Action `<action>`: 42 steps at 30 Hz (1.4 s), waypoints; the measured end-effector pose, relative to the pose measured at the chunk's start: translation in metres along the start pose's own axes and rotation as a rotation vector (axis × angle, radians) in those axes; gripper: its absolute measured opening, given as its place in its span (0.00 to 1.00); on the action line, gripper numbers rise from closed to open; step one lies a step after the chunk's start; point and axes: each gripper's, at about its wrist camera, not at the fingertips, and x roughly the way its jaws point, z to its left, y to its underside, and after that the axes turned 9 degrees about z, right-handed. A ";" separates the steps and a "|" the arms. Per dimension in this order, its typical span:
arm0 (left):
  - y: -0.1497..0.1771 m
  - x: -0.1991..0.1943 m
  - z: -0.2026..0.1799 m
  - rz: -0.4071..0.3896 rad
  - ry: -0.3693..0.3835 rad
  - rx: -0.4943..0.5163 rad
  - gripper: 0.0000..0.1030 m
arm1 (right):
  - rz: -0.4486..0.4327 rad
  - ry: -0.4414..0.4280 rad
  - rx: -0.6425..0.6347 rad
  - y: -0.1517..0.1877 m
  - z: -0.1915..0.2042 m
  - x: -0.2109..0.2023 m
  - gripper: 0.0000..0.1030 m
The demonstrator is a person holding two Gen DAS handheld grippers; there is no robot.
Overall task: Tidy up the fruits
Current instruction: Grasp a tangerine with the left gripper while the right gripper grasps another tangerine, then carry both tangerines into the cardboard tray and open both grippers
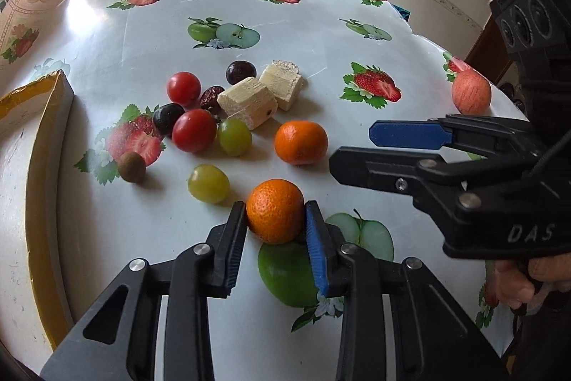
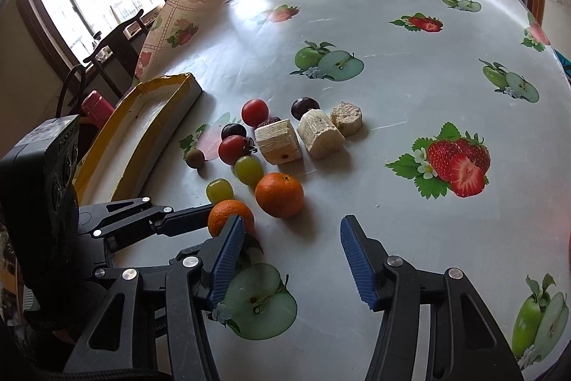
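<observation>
My left gripper (image 1: 275,220) is shut on a small orange mandarin (image 1: 274,216) that rests on the table; it also shows in the right wrist view (image 2: 228,215). A second mandarin (image 1: 301,142) (image 2: 279,194) lies just beyond. Behind are two green grapes (image 1: 208,183) (image 1: 234,136), two cherry tomatoes (image 1: 193,130) (image 1: 183,88), dark grapes (image 1: 241,72), a red date (image 1: 210,97), a small brown fruit (image 1: 131,166) and pale sugarcane chunks (image 1: 247,102). My right gripper (image 2: 292,259) is open and empty, to the right of the held mandarin.
A yellow-rimmed white tray (image 1: 39,166) (image 2: 150,116) lies at the left. A pink apple (image 1: 471,91) sits near the table's right edge. The tablecloth (image 2: 392,95) bears printed fruit pictures. Chairs and a window stand beyond the far left edge.
</observation>
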 end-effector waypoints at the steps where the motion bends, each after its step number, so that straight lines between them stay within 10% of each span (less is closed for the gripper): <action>1: 0.004 -0.003 0.001 -0.001 0.007 -0.002 0.29 | 0.000 -0.005 -0.001 -0.002 0.001 0.002 0.56; 10: 0.030 -0.024 0.013 -0.011 0.036 -0.044 0.29 | 0.033 -0.015 -0.028 -0.018 0.017 0.036 0.56; 14: 0.037 -0.028 0.016 -0.013 0.032 -0.051 0.28 | 0.030 -0.009 -0.041 -0.017 0.021 0.047 0.34; 42: 0.079 -0.107 0.045 -0.126 -0.023 -0.087 0.28 | -0.091 -0.103 -0.049 0.046 0.079 -0.014 0.34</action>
